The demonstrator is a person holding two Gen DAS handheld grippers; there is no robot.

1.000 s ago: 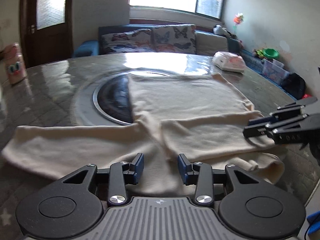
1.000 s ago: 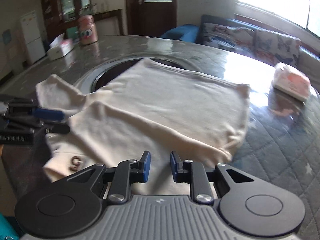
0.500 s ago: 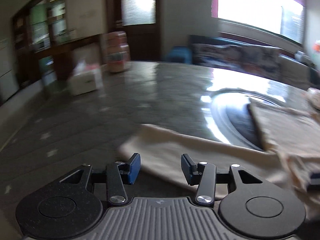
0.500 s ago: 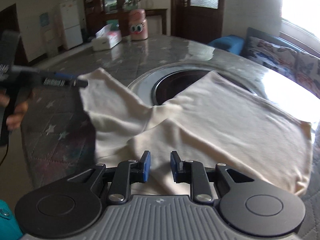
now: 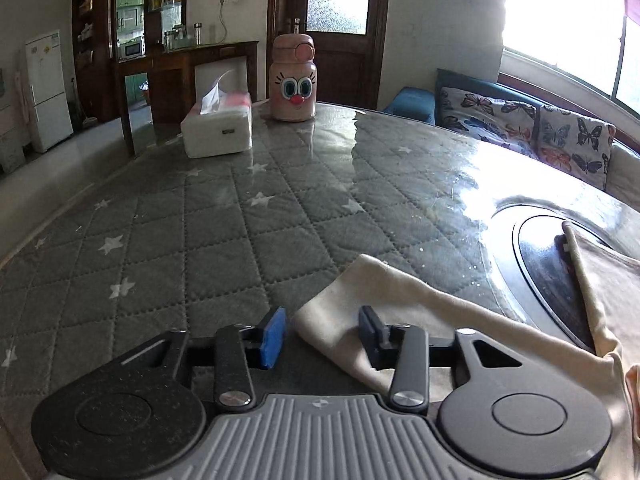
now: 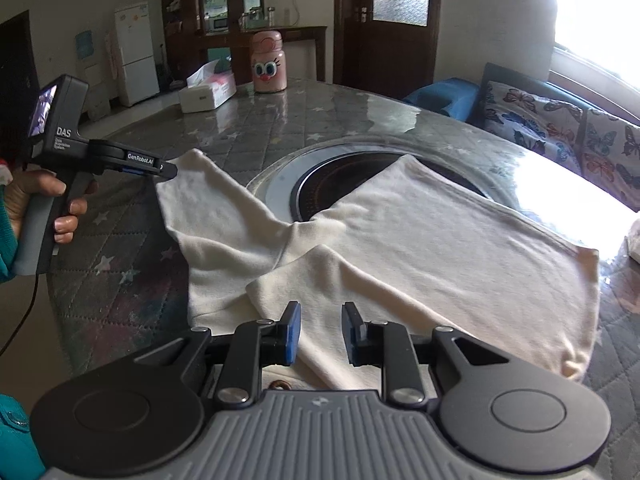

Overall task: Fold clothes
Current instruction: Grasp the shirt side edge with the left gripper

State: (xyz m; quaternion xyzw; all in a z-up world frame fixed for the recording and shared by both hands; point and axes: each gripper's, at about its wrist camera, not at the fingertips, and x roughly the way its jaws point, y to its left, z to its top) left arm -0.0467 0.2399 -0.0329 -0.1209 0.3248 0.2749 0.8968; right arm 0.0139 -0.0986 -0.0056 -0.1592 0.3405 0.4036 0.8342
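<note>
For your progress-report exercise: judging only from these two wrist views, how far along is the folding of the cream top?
Early stage. Done: the cream top lies spread on the quilted table, one sleeve already folded across its body. In hand: the left gripper, open, is at the cuff of the outstretched sleeve; the right gripper hovers open. Left: folding that sleeve in, then the body.

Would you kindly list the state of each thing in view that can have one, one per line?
Left hand-held gripper: open, at the sleeve end, nothing clamped.
Right hand-held gripper: open, over the folded sleeve.
Cream top: spread flat on the table, one sleeve folded across, the other sleeve stretched out.
Tissue box: open, a tissue sticking up.
Pink bottle: upright, lid shut.
Door: shut.
</note>
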